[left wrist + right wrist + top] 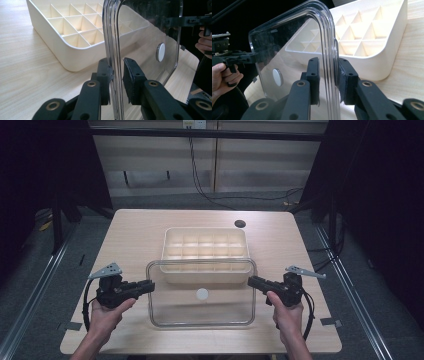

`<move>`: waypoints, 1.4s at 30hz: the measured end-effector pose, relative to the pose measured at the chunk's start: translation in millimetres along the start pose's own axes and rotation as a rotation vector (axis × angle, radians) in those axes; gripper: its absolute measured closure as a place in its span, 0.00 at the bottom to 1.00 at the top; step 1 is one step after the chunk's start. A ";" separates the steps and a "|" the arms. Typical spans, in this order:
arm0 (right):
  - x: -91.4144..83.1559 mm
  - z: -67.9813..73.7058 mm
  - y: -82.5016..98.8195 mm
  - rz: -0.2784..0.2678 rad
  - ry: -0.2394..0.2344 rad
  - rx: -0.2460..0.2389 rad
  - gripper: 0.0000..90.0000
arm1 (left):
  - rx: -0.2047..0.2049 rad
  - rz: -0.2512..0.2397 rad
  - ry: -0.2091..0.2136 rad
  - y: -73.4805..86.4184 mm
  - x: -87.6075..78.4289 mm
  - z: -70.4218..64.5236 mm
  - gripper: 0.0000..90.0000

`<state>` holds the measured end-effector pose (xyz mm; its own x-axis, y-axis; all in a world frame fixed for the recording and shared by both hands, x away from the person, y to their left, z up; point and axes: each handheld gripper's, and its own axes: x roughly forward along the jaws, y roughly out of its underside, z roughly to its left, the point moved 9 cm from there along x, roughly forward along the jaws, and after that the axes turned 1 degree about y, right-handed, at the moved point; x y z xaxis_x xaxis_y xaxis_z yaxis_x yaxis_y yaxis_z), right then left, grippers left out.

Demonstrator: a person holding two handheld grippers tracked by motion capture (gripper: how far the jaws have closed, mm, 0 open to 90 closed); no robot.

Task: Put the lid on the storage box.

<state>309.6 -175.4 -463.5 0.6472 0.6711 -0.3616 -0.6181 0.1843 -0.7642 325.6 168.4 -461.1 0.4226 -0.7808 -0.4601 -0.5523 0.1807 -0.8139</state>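
Left gripper (116,75): 2 black jaws closed onto the left rim of the clear rectangular plastic lid (147,30), pads pressing both faces of the edge. Right gripper (328,75): jaws likewise clamped across the lid's right rim, the thick moulded edge running up between the pads.

High view: left gripper (149,286) and right gripper (251,281) meet the clear lid (200,312) at opposite short sides. The lid is carried roughly level between them; its far edge overlaps the near wall of the cream plastic tray with a grid of square compartments (172,237). Whether that far edge touches the tray or clears it cannot be told from here. A small white round disc (202,294) sits at the lid's middle.

Tray rests on the pale wood-grain table (135,235), compartments empty as far as visible, just beyond the lid. A dark round hole (240,224) lies in the tabletop behind the tray's right corner. Black cable (200,180) trails across the floor beyond.
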 end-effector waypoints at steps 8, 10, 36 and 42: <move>-0.1 0.1 -11.5 -0.014 0.005 -0.002 0.81 | 0.000 -0.015 -0.001 -9.0 0.2 -0.5 0.84; 0.9 0.6 -14.7 -0.015 0.005 -0.003 0.81 | 0.003 -0.014 -0.003 -11.9 -0.2 0.5 0.84; 14.4 -3.5 -57.0 -0.056 -0.001 0.014 0.80 | 0.027 -0.049 -0.044 -57.0 0.9 11.2 0.84; 18.0 -5.4 -64.5 -0.061 0.001 0.014 0.80 | 0.024 -0.052 -0.048 -65.1 2.7 15.6 0.84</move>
<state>363.6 -179.0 -423.6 0.6844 0.6576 -0.3149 -0.5836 0.2352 -0.7773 373.9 163.9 -414.9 0.4845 -0.7599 -0.4334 -0.5116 0.1557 -0.8450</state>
